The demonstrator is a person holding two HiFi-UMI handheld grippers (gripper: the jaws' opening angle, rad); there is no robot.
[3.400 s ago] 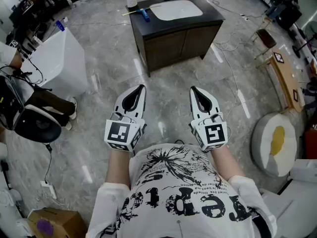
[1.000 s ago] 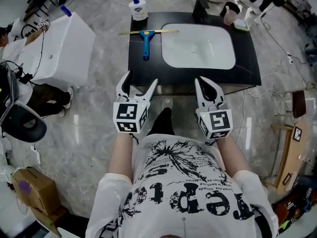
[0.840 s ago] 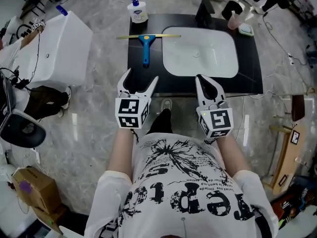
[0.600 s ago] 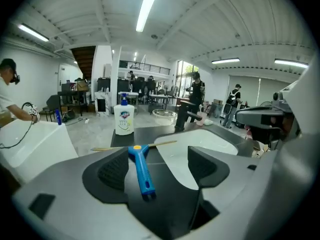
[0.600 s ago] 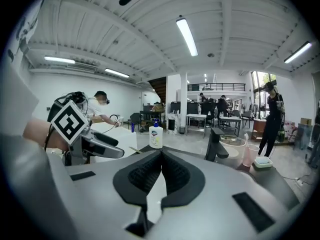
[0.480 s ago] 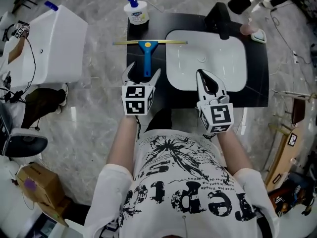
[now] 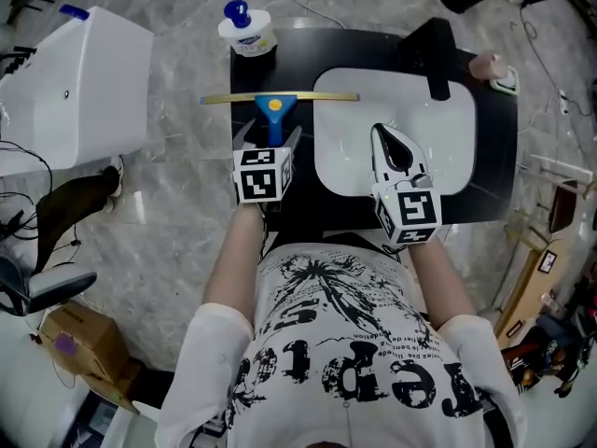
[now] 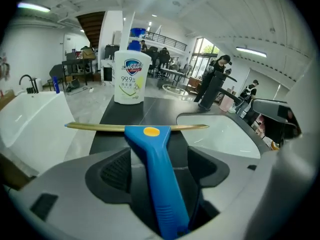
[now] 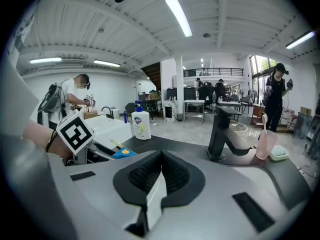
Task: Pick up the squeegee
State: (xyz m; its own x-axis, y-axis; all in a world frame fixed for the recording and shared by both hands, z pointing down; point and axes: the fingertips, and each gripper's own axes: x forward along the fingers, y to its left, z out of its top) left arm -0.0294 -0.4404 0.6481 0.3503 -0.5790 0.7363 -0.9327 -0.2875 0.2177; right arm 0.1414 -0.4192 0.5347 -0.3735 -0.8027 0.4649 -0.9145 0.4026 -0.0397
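Note:
The squeegee (image 7: pixel 272 110) has a blue handle and a long yellow blade. It lies flat on the black vanity top (image 7: pixel 289 59), left of the white basin (image 7: pixel 448 129). My left gripper (image 7: pixel 270 138) is open, one jaw on each side of the handle. In the left gripper view the handle of the squeegee (image 8: pixel 156 169) runs between the jaws of that gripper (image 8: pixel 160 154) with a gap on both sides. My right gripper (image 7: pixel 382 133) hovers shut over the basin with nothing in it. From the right gripper (image 9: pixel 160 157) view, a bit of the squeegee (image 9: pixel 123 154) shows at the left.
A soap pump bottle (image 7: pixel 245 28) stands just behind the blade. At the back of the basin are a black faucet (image 7: pixel 431 54) and a pink cup (image 7: pixel 482 65). A white tub (image 7: pixel 79 82) stands on the floor left of the vanity.
The person has walked up to the vanity. My left gripper opened and moved forward until its jaws straddle the squeegee handle. My right gripper stayed shut and came over the basin.

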